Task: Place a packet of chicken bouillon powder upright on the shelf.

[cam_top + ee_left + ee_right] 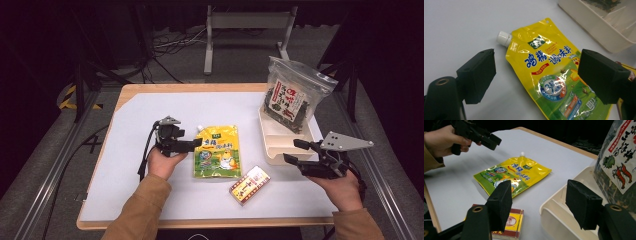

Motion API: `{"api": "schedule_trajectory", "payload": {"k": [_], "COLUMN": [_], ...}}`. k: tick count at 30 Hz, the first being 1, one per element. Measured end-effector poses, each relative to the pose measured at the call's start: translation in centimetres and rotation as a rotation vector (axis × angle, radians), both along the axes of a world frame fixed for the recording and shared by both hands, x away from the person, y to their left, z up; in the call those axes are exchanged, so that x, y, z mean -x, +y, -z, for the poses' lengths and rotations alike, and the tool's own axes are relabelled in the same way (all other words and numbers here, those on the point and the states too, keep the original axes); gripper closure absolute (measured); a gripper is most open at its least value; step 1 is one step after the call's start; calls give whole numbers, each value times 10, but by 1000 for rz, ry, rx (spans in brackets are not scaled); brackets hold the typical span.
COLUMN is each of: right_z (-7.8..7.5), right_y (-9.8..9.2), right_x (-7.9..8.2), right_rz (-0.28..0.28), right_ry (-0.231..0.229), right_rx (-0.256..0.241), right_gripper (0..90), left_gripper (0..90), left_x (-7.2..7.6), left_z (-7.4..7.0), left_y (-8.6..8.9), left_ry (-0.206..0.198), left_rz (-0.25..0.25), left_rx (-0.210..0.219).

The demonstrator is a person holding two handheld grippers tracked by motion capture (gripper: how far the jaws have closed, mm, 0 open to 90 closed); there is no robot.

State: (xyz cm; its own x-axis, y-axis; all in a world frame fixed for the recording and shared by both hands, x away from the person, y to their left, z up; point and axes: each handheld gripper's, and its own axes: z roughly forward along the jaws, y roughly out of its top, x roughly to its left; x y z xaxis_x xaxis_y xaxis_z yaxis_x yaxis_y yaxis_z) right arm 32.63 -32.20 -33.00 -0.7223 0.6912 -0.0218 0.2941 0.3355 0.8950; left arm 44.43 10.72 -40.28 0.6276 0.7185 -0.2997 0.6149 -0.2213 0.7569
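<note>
While both grippers hang above the table, nothing is held yet. Nearest the front edge lies the small red-and-yellow box (249, 184), flat. Just behind it, mid-table, the yellow spouted pouch (218, 151) lies flat, cap toward the far edge. The left gripper (196, 144) hovers at the pouch's left side, jaws wide apart and empty; the right gripper (295, 151), jaws also spread, waits by the cream tray (278, 152) at the right edge, where a bag of dried seaweed (292, 96) leans. To pick the pouch cleanly, I would bring the left jaws down astride its upper corner near the white cap (504, 38), where the film is stiffer, and close gently so the slick foil does not slide out.
</note>
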Motion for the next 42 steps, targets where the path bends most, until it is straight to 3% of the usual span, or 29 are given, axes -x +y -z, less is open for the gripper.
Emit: {"api": "schedule_trajectory", "payload": {"k": [7, 11, 14, 20, 32, 36, 42], "right_z": [1, 2, 2, 2, 5, 5, 5], "right_y": [-3, -2, -2, 1, 2, 1, 1], "right_x": [0, 0, -1, -2, -3, -2, -2], "right_rz": [6, 2, 0, -10, -15, -12, -14], "right_ry": [1, 3, 3, 5, 11, 13, 15], "right_rx": [-6, -3, -3, -5, -4, -7, -9], "right_gripper": [377, 376, 376, 374, 372, 372, 371], "left_gripper": [283, 297, 288, 262, 342, 395, 517], "left_x": [-12, -18, -22, -29, -35, -34, -32], "left_z": [6, 12, 18, 28, 41, 41, 42], "left_y": [-6, -7, -7, -8, -13, -15, -16], "left_ry": [58, 110, 134, 181, 233, 234, 219], "left_rz": [27, 18, 23, 15, 26, 27, 25], "left_rx": [26, 36, 2, -3, 18, 23, -3]}}
